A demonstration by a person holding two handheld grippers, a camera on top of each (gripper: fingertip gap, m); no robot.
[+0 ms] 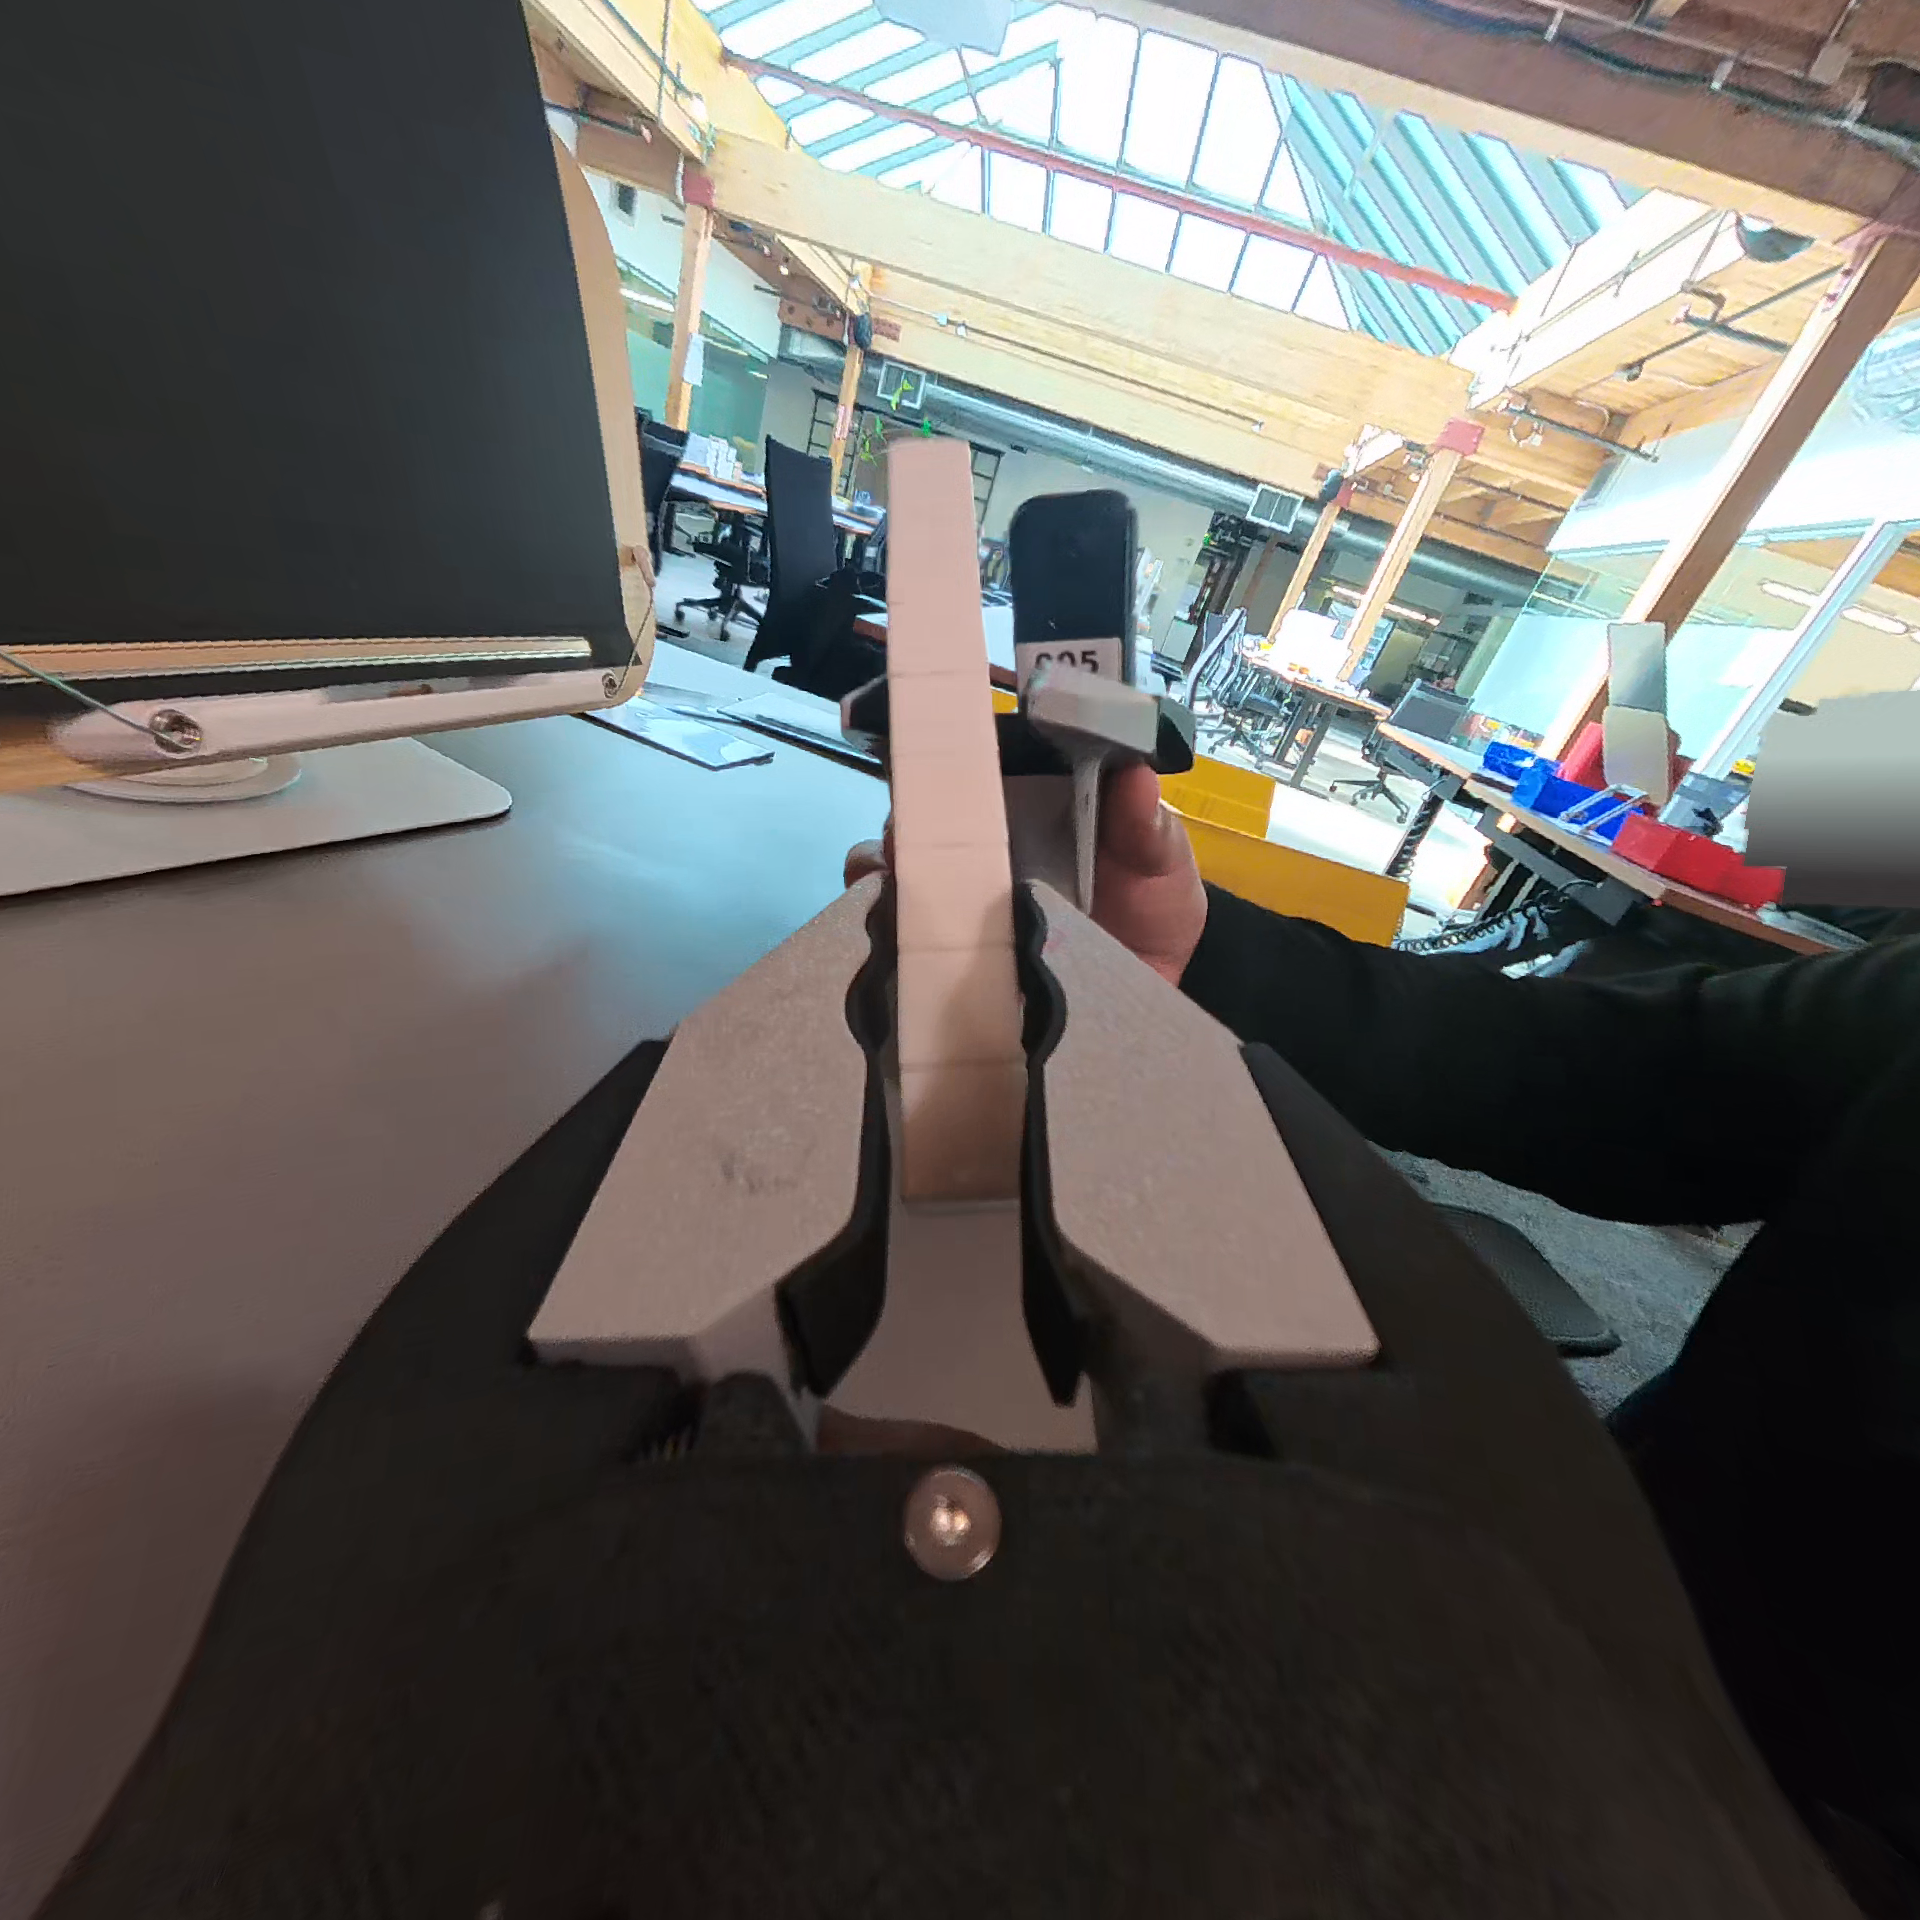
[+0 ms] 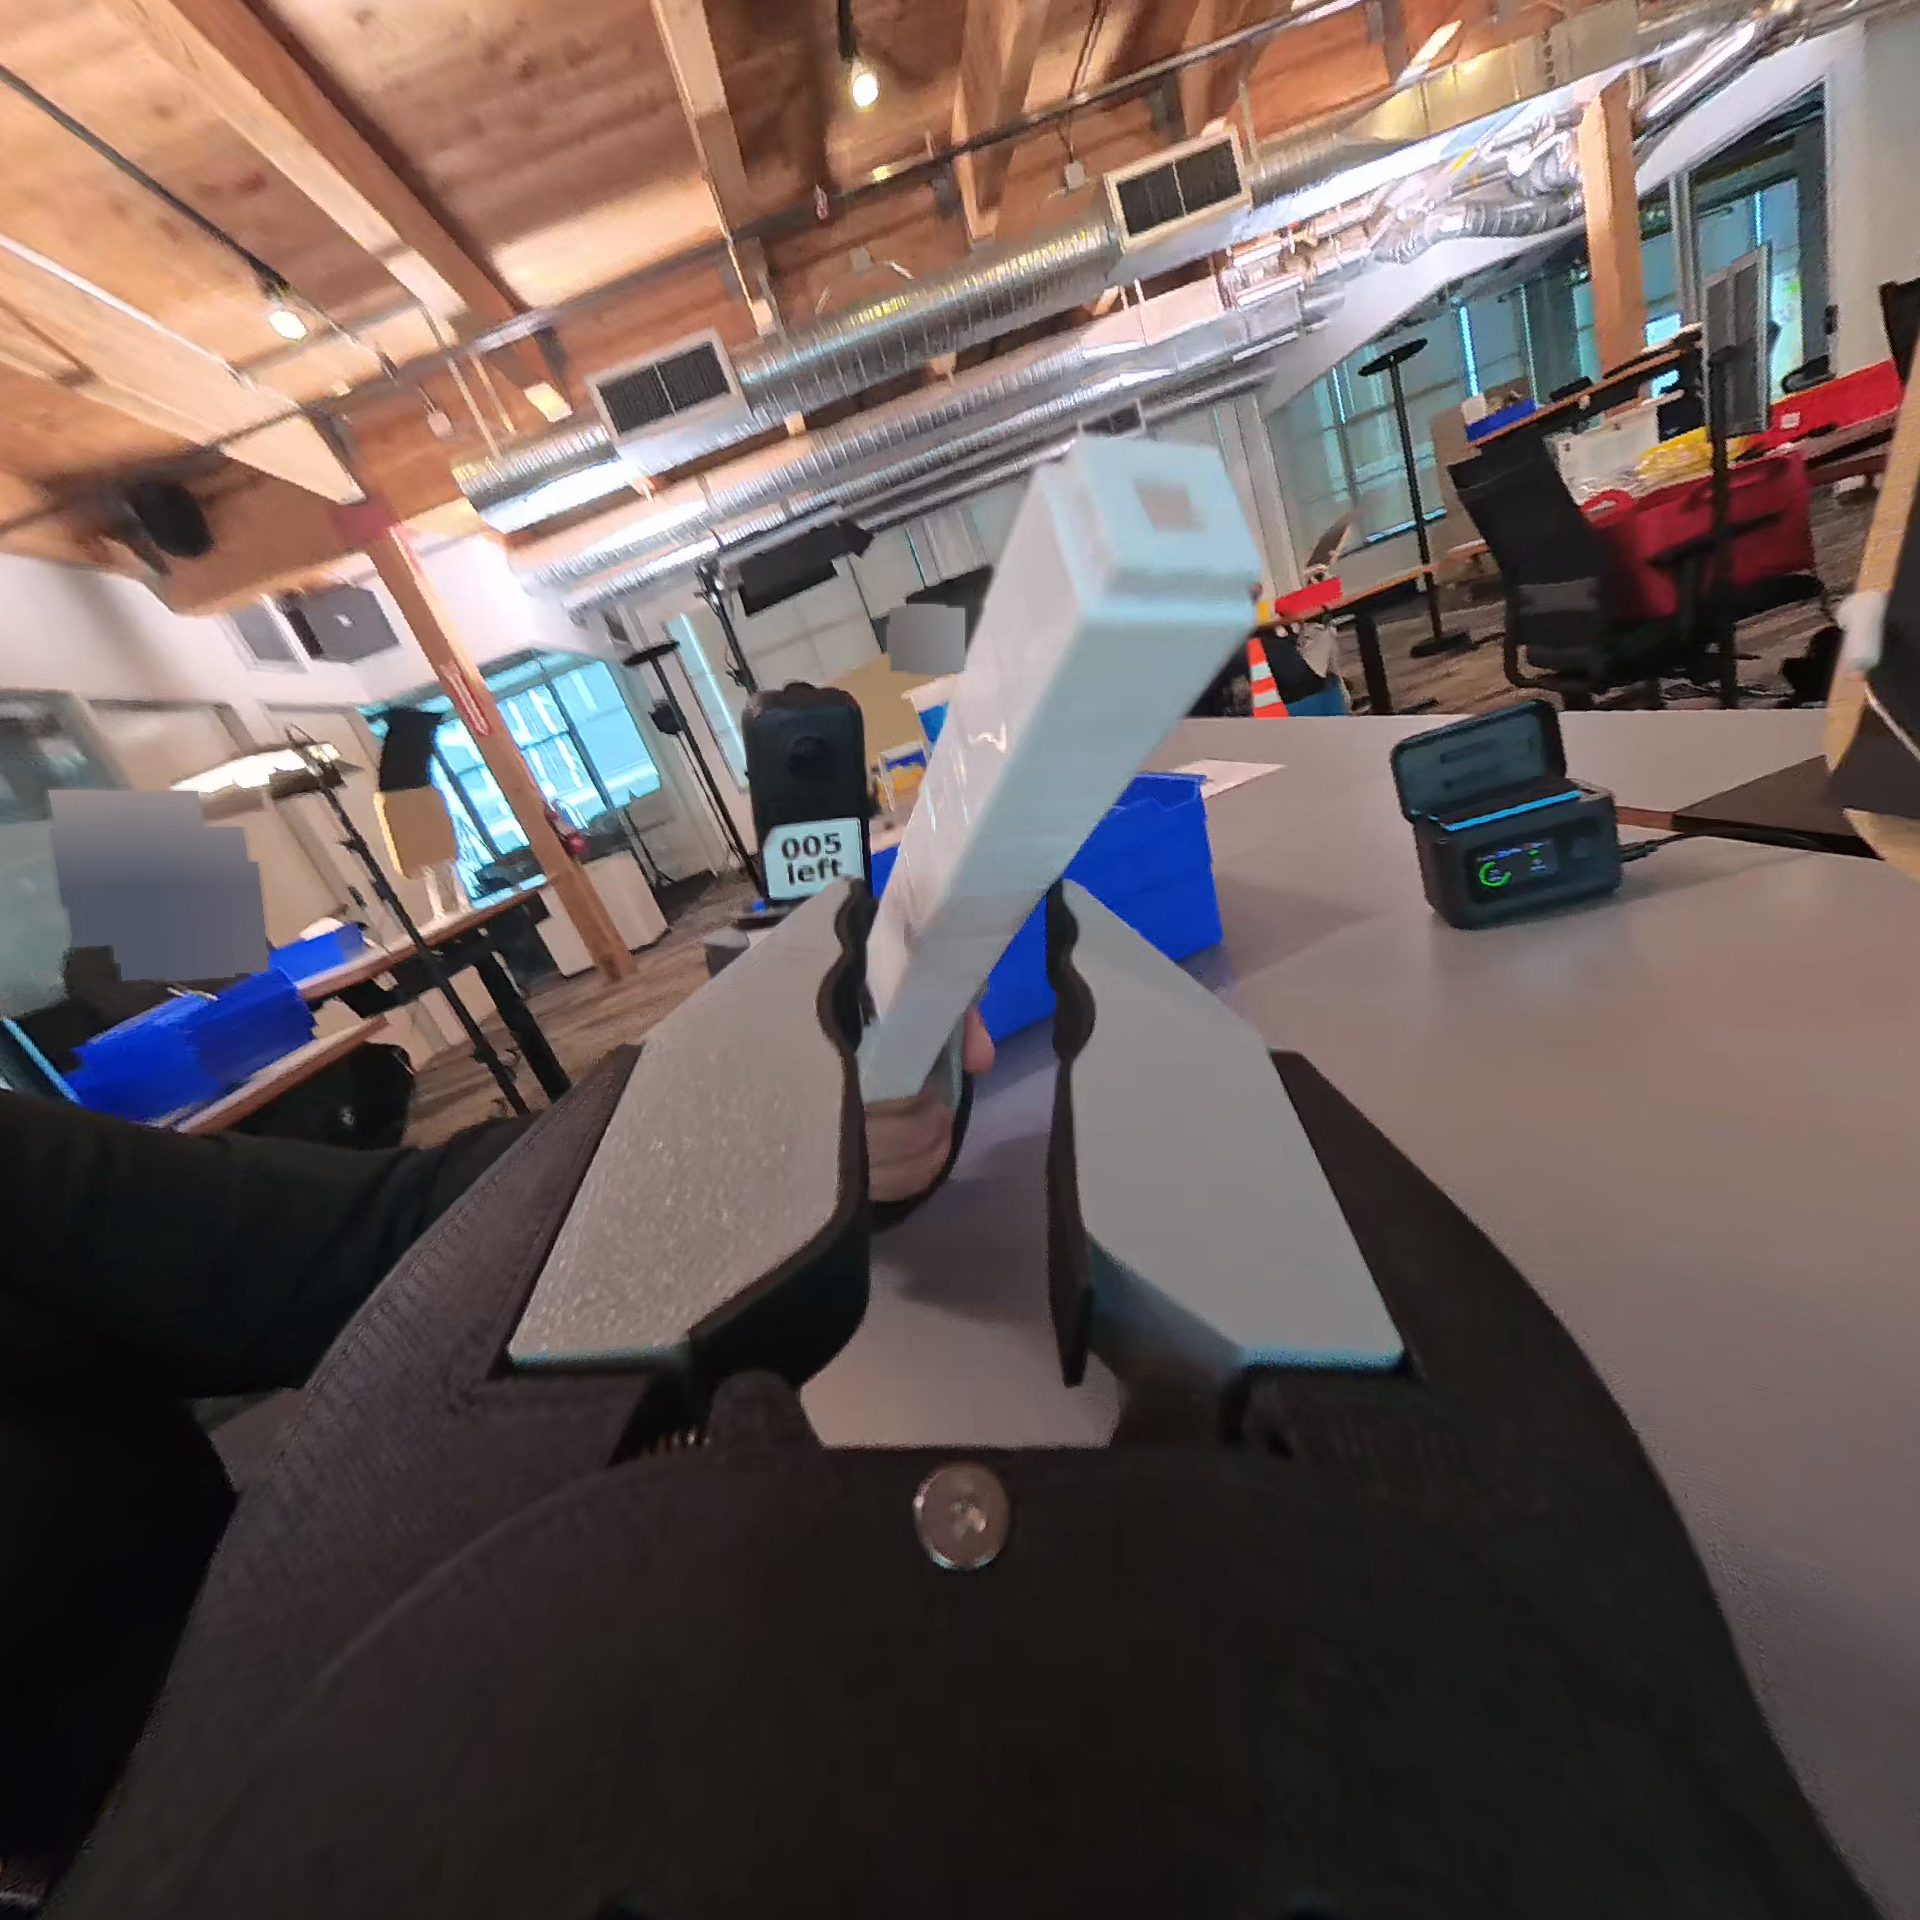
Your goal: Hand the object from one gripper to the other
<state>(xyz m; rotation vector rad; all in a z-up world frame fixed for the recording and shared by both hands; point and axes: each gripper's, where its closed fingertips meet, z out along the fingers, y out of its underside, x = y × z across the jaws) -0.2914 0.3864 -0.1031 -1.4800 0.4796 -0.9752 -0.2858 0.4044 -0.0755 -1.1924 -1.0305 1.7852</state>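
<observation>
We hold the long white square-section bar (image 1: 951,831) clamped upright in the left gripper (image 1: 954,997); in the right wrist view the bar (image 2: 1049,790) slants between the right gripper (image 2: 956,987), whose jaws stand apart around it. Mid-handover, we judge: next the right must close before the left lets go

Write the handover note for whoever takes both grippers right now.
Left gripper: shut on the white bar, which sticks out well past its fingers.
Right gripper: open, with fingers on either side of the same bar. A gap shows at one finger, so it has no grip yet.
Done: the bar is held in the air above the grey table, and both grippers meet at it.
Left to do: close the right fingers on the bar, then open the left, probably in that order so it doesn't drop.
</observation>
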